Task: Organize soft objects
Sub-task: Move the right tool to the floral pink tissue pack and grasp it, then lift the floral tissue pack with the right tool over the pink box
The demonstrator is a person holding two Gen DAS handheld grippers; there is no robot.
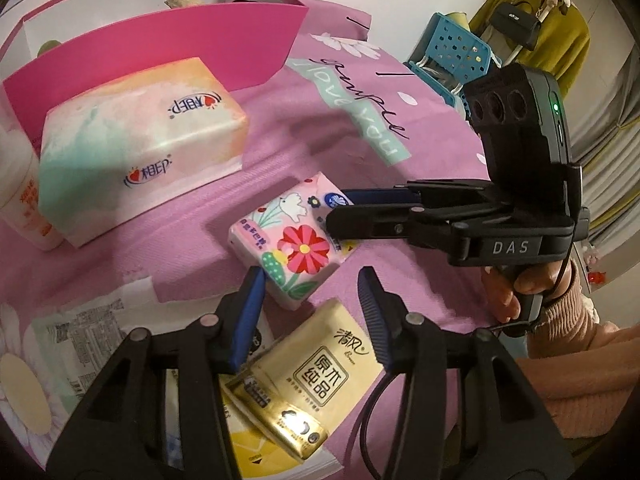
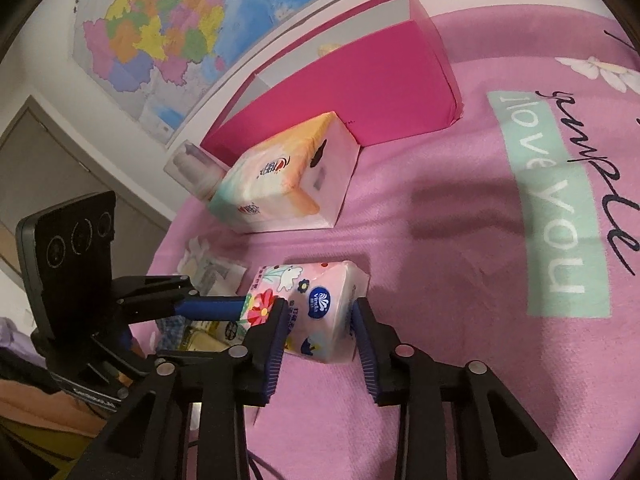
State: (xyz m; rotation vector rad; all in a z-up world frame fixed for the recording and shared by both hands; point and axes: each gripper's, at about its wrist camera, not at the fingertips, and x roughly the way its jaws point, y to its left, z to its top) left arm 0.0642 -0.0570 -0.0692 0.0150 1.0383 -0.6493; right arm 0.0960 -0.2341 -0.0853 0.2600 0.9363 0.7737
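A small floral tissue pack [image 1: 294,240] lies on the pink bedspread. My right gripper [image 2: 318,320] has a finger on each side of its near end and touches it; it also shows in the left wrist view [image 1: 340,216], coming in from the right. My left gripper [image 1: 314,292] is open and empty just in front of the floral pack, above a yellow tissue pack [image 1: 316,364]. A large pastel tissue box [image 1: 140,144] stands before a pink open box [image 1: 168,40]. The floral pack [image 2: 316,300], pastel box [image 2: 288,180] and pink box [image 2: 360,96] show in the right wrist view.
A white tube [image 1: 20,196] stands left of the pastel box. Flat packets with printed labels [image 1: 92,336] lie at the lower left. A blue basket [image 1: 456,48] and hanging clothes [image 1: 540,20] are beyond the bed. A wall map [image 2: 180,32] hangs behind.
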